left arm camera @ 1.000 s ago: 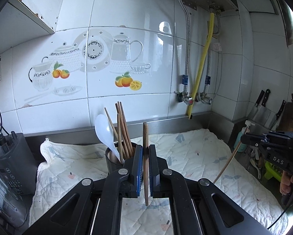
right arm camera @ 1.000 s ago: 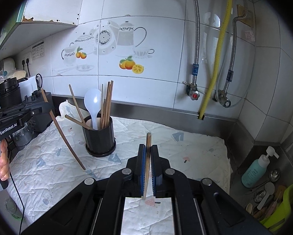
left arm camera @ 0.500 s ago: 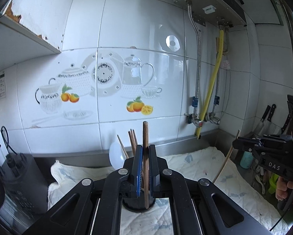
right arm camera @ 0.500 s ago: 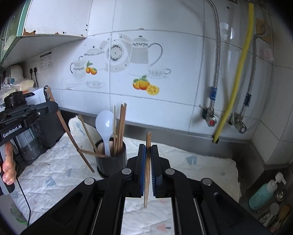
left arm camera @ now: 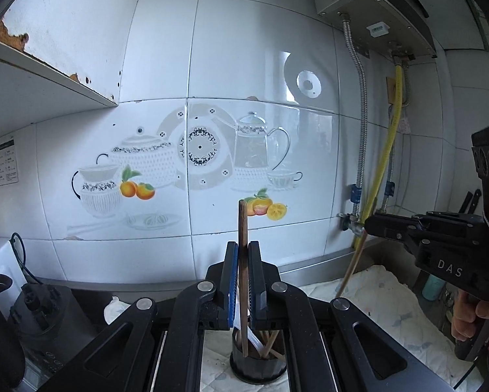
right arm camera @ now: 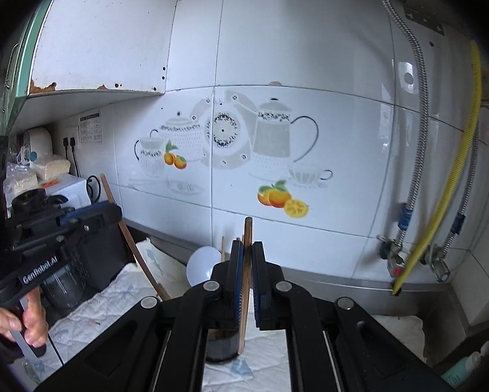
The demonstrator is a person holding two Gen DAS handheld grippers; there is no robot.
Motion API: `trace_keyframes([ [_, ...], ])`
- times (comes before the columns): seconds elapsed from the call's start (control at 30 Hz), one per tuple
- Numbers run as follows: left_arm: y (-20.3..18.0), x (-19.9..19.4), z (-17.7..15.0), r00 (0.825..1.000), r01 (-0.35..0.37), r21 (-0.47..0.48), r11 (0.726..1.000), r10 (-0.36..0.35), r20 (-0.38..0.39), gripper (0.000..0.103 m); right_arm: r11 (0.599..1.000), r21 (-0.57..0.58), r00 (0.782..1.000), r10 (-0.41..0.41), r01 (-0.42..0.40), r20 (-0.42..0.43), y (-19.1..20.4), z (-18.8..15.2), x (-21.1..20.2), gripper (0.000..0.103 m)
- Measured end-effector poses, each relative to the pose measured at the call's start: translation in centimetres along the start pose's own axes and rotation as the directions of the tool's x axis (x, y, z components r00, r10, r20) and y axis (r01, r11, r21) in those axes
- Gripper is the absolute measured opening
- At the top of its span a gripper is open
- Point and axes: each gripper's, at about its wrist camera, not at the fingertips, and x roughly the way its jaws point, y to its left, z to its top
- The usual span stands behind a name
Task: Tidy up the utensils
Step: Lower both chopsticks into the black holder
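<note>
My left gripper (left arm camera: 243, 254) is shut on a brown wooden chopstick (left arm camera: 243, 228) that stands upright between its blue pads. Its lower end hangs over the black utensil holder (left arm camera: 257, 372), which has chopsticks and a white spoon in it. My right gripper (right arm camera: 247, 254) is shut on a second wooden chopstick (right arm camera: 247, 232), also upright. The same holder (right arm camera: 220, 348) shows below it, with the white spoon (right arm camera: 202, 269) sticking up behind the jaws. In each view the other gripper shows at the side: the right one (left arm camera: 371, 225) and the left one (right arm camera: 110, 212), each with its chopstick slanting down.
A white quilted cloth (right arm camera: 113, 300) covers the counter. A dark appliance (left arm camera: 41, 313) stands at the left. Tiled wall with a teapot picture (left arm camera: 185, 156) rises close ahead. Pipes and a yellow hose (right arm camera: 447, 176) run down the right. A soap bottle (right arm camera: 463, 369) sits low right.
Both grippers have risen and come closer to the wall with their chopsticks. The holder has sunk from mid-picture to under the jaws in both views.
</note>
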Motion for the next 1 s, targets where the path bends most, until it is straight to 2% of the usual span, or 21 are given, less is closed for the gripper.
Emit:
trace_keyframes([
  [0.17, 0.6, 2.2, -0.5, 1.0, -0.009, -0.006, 1.0, 0.009, -0.023, 0.005, 1.0, 0.018, 1.0, 0.017, -0.017, 0.008, 0.2, 0.7, 1.8, 0.007],
  [0.3, 1.3, 3.0, -0.9, 1.0, 0.002, -0.033, 0.999, -0.002, -0.009, 0.005, 0.999, 0.037, 1.0, 0.031, -0.031, 0.002, 0.3, 0.3, 3.0, 0.007],
  [0.67, 0.5, 3.7, -0.5, 1.0, 0.015, -0.02, 1.0, -0.015, 0.003, 0.005, 0.998, 0.052, 0.997, 0.049, -0.045, -0.067, 0.2, -1.8, 5.9, 0.007],
  [1.0, 0.8, 5.6, -2.3, 0.999, 0.013, -0.032, 0.999, -0.015, -0.047, 0.005, 0.996, 0.072, 0.99, 0.061, -0.052, -0.126, -0.3, -3.4, 6.9, 0.008],
])
